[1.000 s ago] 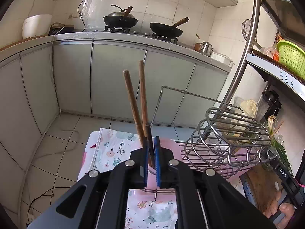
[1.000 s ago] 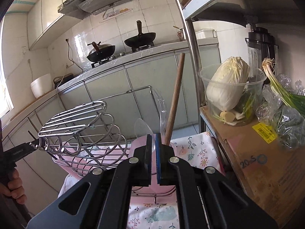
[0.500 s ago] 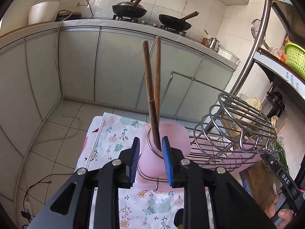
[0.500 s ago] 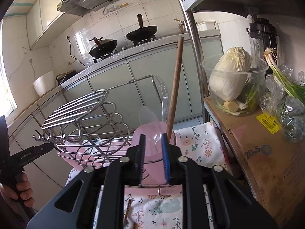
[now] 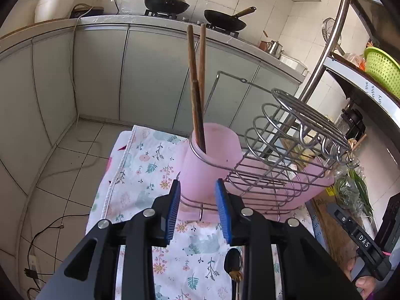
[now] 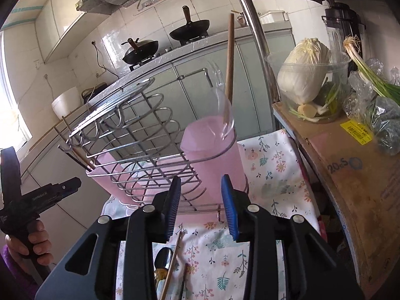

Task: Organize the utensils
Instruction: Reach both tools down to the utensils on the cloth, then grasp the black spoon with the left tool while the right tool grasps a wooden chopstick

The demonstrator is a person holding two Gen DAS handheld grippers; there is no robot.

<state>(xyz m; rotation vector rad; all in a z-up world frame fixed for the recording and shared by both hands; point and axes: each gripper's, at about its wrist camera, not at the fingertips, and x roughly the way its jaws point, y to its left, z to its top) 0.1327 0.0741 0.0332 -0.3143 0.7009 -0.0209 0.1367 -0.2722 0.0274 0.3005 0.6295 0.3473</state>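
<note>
The left gripper (image 5: 197, 208) stood released, jaws just opened and empty; 2 chopsticks (image 5: 196, 87) leaned upright in the pink cup (image 5: 212, 155) at 12 o'clock, evidently deposited for storage. The right gripper (image 6: 201, 206) was likewise released (nothing between its jaws), its chopstick (image 6: 229, 60) and clear spoon (image 6: 223, 111) standing in its cup (image 6: 212, 150).

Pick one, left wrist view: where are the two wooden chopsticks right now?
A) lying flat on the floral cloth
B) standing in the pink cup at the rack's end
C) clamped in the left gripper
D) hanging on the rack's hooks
B. The wooden chopsticks stand upright in the pink cup, and the left gripper sits open below it with nothing between its pads.
</note>
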